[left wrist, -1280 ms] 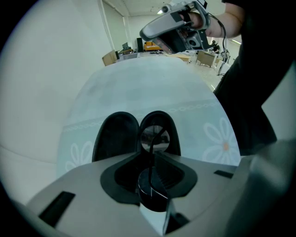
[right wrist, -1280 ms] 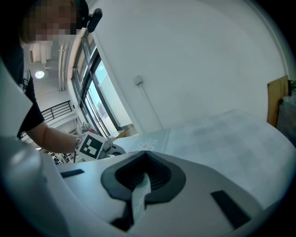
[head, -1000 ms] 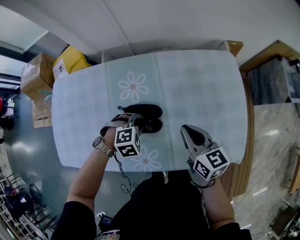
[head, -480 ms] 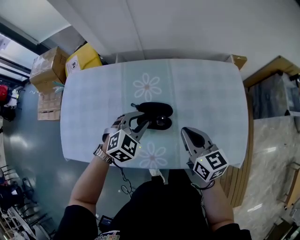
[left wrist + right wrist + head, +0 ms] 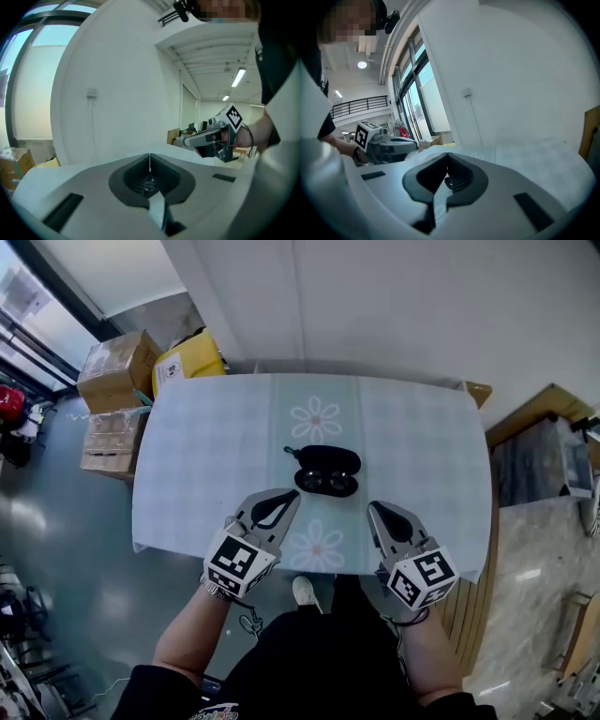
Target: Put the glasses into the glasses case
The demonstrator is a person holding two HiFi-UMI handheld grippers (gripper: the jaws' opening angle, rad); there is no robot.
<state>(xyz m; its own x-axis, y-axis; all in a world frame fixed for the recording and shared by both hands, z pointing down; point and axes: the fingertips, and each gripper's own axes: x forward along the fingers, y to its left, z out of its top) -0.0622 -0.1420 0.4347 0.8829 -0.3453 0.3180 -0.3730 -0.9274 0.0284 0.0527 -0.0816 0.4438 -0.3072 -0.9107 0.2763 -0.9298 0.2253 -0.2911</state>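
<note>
Found glasses case (image 5: 326, 471) open at centre of tabletop (image 5: 206, 456), long axis along near edge, glasses (image 5: 328, 485) possibly inside. Held left gripper (image 5: 289, 497) and right gripper (image 5: 374, 508) nearby, jaws together, empty.

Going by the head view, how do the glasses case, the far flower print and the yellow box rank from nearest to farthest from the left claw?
1. glasses case: just ahead of the left claw, slightly to its right.
2. far flower print: beyond the case, toward the wall.
3. yellow box: off the table, past its far left corner.
</note>
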